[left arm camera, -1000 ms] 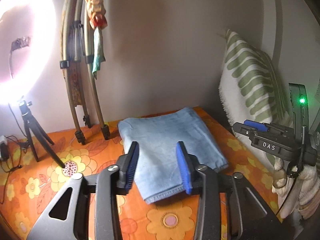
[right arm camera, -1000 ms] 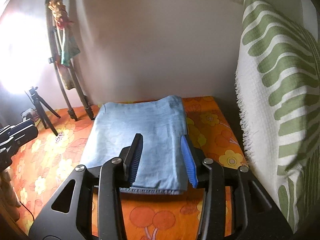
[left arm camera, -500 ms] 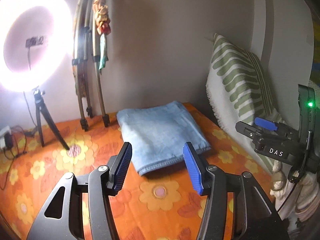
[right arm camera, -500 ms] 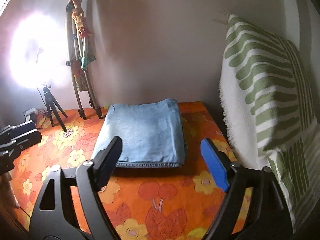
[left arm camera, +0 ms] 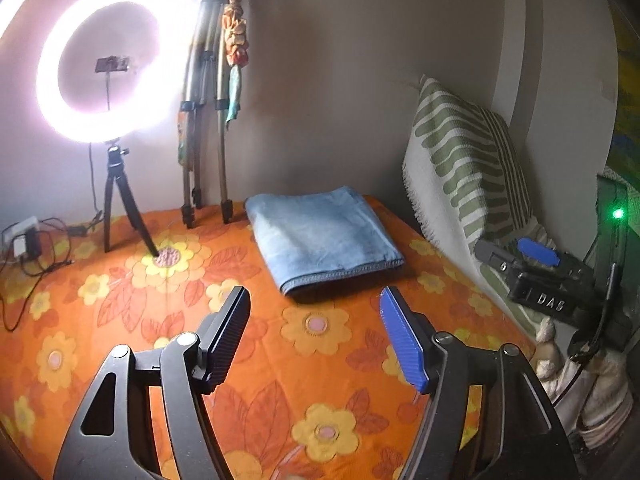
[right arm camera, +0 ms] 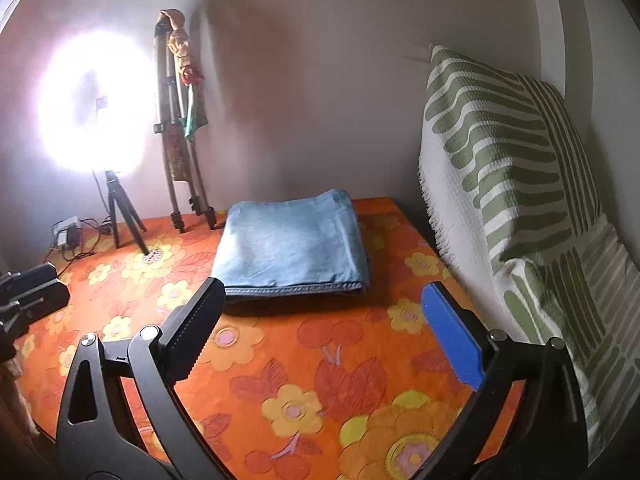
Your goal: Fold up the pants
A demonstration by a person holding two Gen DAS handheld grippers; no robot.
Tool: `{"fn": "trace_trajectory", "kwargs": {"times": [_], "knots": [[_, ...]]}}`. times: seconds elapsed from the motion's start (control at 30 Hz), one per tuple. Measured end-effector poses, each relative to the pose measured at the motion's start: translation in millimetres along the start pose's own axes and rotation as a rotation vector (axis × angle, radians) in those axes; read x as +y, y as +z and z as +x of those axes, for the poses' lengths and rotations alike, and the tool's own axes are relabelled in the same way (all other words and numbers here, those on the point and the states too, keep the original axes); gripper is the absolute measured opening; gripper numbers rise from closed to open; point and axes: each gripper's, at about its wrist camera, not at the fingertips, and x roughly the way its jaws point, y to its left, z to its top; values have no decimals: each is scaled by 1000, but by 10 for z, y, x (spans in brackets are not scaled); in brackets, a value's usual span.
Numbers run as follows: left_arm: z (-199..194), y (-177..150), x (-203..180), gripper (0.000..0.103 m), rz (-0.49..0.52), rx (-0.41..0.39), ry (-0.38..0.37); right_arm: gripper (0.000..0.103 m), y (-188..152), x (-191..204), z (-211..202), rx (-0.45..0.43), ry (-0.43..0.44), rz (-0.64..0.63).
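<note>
Two views, one finish. Left wrist view: the left gripper [left arm camera: 314,320], fingers now spread wide and holding nothing, has backed away from the folded pants [left arm camera: 322,236], which lie flat at the far side of the flowered bedspread [left arm camera: 312,364]. Right wrist view: the right gripper [right arm camera: 326,320], likewise wide open and empty, has withdrawn too. The fold looks complete.

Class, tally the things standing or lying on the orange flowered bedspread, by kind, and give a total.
Folded jeans: 1
Ring light on tripod: 1
Folded tripod stand: 1
Green-striped pillows: 2
Power adapter: 1
Total: 6
</note>
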Motion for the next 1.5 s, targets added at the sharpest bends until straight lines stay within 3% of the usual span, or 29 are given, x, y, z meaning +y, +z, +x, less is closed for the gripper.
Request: {"fn": "trace_trajectory", "kwargs": {"times": [0.43, 0.8, 1.03, 1.5], "knots": [[-62, -325, 175, 68, -9, 16, 36, 103, -298, 250, -209, -35, -31, -31], [-92, -473, 181, 71, 10, 54, 70, 103, -398, 268, -93, -23, -21, -1], [-138, -465, 149, 78, 30, 43, 91, 103, -407, 250, -49, -11, -28, 20], [-178, -460, 101, 78, 41, 36, 97, 103, -406, 290, -40, -20, -25, 12]]}}
